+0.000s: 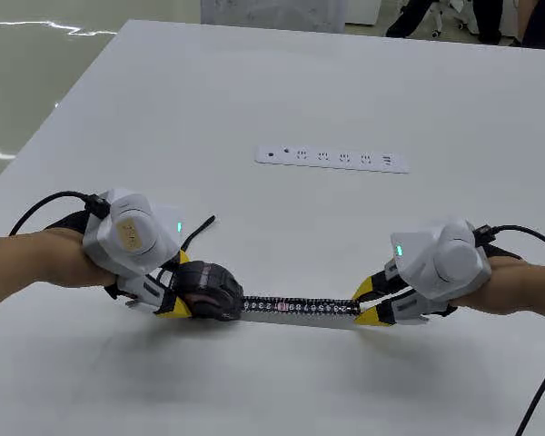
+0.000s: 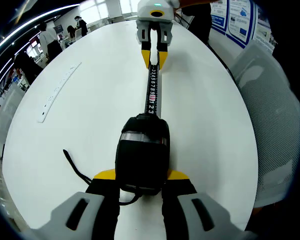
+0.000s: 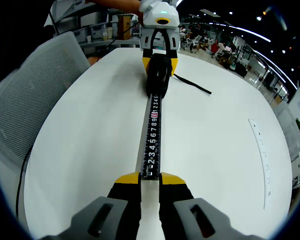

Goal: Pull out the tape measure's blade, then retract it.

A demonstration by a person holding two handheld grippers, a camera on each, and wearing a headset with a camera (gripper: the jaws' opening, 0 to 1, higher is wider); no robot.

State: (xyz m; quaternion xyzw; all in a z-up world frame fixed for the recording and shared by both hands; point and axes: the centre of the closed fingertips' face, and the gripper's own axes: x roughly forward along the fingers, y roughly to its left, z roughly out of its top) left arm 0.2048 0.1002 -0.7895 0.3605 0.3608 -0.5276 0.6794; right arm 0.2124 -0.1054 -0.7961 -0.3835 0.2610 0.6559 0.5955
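A black tape measure case (image 1: 207,290) lies on the white table, and my left gripper (image 1: 175,283) is shut on it; the case (image 2: 142,150) fills the space between the yellow-tipped jaws. Its dark numbered blade (image 1: 300,307) runs out flat to the right, pulled a short way. My right gripper (image 1: 366,302) is shut on the blade's end hook. In the right gripper view the blade (image 3: 152,137) stretches from my right gripper (image 3: 150,177) to the case (image 3: 158,74) held by the left gripper (image 3: 159,60). From the left gripper's camera, the right gripper (image 2: 154,56) pinches the far end of the blade (image 2: 152,91).
A white power strip (image 1: 331,158) lies flat past the grippers, mid-table. The case's black wrist strap (image 1: 197,232) trails on the table behind it. Cables run off both grippers toward the near edge. A grey mesh chair (image 3: 27,95) stands beside the table.
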